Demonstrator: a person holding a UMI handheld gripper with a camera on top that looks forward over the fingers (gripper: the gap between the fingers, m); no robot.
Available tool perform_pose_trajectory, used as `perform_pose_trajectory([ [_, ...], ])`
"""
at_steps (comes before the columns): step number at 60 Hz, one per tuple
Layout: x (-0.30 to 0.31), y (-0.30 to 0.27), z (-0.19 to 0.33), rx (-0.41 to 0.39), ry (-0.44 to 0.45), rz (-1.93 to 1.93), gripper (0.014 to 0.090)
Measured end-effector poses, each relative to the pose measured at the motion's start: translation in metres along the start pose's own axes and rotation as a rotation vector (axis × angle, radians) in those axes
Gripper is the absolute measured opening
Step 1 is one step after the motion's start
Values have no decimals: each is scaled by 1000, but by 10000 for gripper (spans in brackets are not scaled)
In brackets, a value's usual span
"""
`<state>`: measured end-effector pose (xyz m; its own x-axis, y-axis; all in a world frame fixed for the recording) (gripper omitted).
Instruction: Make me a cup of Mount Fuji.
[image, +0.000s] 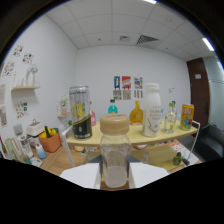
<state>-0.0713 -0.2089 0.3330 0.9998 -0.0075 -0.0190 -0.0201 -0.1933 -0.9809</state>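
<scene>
A clear bottle (115, 152) with a tan cap is seen upright just ahead of the gripper (115, 186); whether it is clamped cannot be told, the fingers being hidden. Beyond the bottle, on a wooden shelf (135, 135), a dark can (80, 112) and a white bottle (151, 110) are ranged, presumably as ingredients. No label is legible.

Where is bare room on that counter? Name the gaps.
Bare counter lies between the tall can and the white bottle, partly behind the jar between the tool's fingers. Past the white bottle it is crowded: glass bottle, yellow box.
</scene>
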Motion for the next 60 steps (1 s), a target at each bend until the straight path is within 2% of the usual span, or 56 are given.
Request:
perform_pose_trajectory([
  [14,-16,136,3,-129,-21,92,371],
  [25,-20,200,18,-193,-53,357,371],
  [49,1,196,35,-153,-153,1361,370],
  [60,7,186,37,-140,-210,1688,369],
])
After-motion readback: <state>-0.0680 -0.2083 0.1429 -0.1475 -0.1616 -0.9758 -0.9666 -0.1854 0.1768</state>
